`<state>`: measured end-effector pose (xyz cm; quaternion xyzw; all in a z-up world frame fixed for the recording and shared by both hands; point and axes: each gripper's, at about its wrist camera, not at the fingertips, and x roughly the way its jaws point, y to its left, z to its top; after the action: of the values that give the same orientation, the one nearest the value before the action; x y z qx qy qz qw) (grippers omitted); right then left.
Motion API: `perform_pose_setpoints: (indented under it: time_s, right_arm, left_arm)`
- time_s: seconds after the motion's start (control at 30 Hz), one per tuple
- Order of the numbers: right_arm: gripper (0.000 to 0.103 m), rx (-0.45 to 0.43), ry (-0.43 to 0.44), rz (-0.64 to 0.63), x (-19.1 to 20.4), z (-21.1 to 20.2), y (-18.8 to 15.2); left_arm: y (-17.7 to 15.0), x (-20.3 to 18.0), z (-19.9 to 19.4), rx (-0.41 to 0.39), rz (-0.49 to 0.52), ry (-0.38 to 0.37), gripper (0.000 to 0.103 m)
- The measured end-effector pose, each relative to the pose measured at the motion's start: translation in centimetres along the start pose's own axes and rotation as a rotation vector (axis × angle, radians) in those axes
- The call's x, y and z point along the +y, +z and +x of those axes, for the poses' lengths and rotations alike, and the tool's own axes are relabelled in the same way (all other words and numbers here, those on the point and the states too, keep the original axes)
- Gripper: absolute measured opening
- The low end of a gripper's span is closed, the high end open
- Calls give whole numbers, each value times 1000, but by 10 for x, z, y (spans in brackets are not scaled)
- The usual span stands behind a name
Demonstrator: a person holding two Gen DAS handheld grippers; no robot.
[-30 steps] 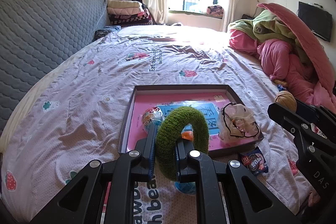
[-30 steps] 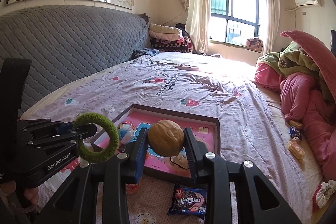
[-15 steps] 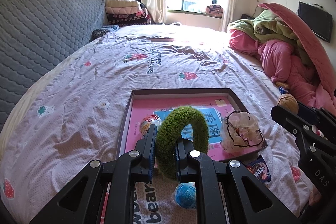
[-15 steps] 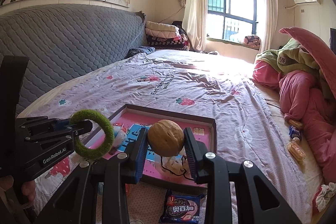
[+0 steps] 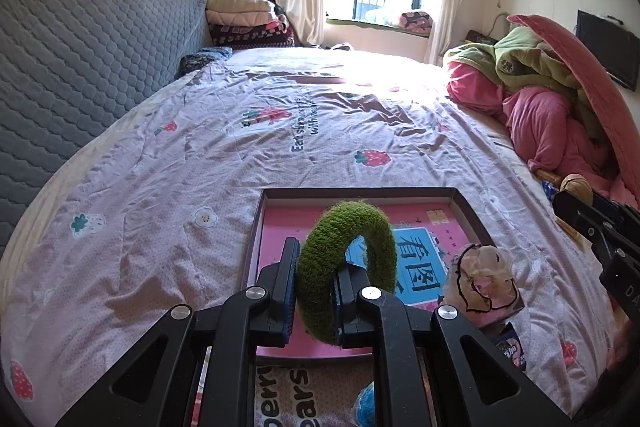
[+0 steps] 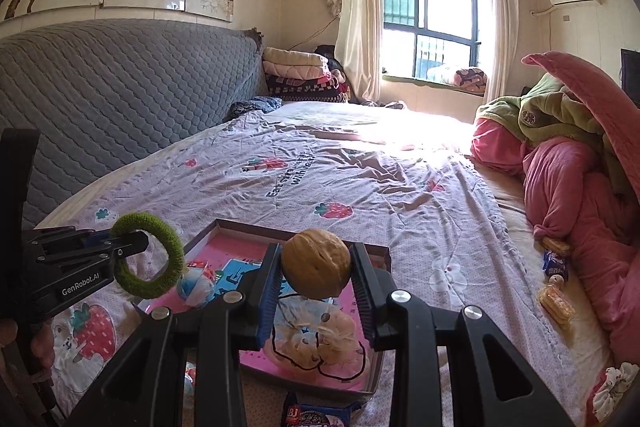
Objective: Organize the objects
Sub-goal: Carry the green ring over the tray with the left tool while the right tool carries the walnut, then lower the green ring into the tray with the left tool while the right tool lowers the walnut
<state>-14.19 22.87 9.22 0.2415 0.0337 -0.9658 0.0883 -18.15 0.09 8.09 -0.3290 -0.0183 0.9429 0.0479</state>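
Observation:
A fuzzy green ring (image 5: 362, 227) stands upright in my left gripper (image 5: 316, 263), which is shut on its lower left arc above the near edge of the tray (image 5: 360, 191). The tray is a shallow dark-rimmed box with a pink printed floor. In the right wrist view my right gripper (image 6: 316, 267) is shut on a brown walnut (image 6: 316, 257) over the same tray (image 6: 224, 225). There the left gripper (image 6: 132, 247) and green ring (image 6: 168, 247) show at the left. A pale pink scrunchie (image 5: 486, 279) and a blue-white ball (image 6: 196, 287) lie in the tray.
A dark snack packet (image 6: 316, 415) lies on the bedsheet just before the tray, and a blue ball (image 5: 366, 403) below the left gripper. More snacks (image 6: 556, 301) sit by the pink quilts (image 6: 580, 187) on the right. A grey padded headboard (image 6: 120, 99) bounds the left.
Both grippers have moved forward over the bed with the ring and the walnut still held. The tray now sits nearer and lower in both views.

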Motion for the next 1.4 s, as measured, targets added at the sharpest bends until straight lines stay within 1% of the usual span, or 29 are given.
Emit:
perform_pose_setpoints:
  time_s: [0.2, 0.43, 0.83, 1.17, 1.4]
  right_arm:
    - [34, 15, -14, 7, -10, 11, 0]
    - [34, 45, -7, 7, -12, 22, -9]
    - [35, 75, 50, -30, 14, 29, -21]
    - [35, 83, 85, -72, 32, 34, -29]
    - [35, 108, 99, -110, 45, 46, -37]
  left_arm:
    - [0, 7, 14, 17, -5, 8, 14]
    - [-12, 19, 28, 47, -25, 16, 14]
    - [-28, 27, 41, 85, -39, 23, 14]
    - [-38, 30, 54, 114, -35, 28, 14]
    - [-46, 31, 68, 136, -32, 30, 14]
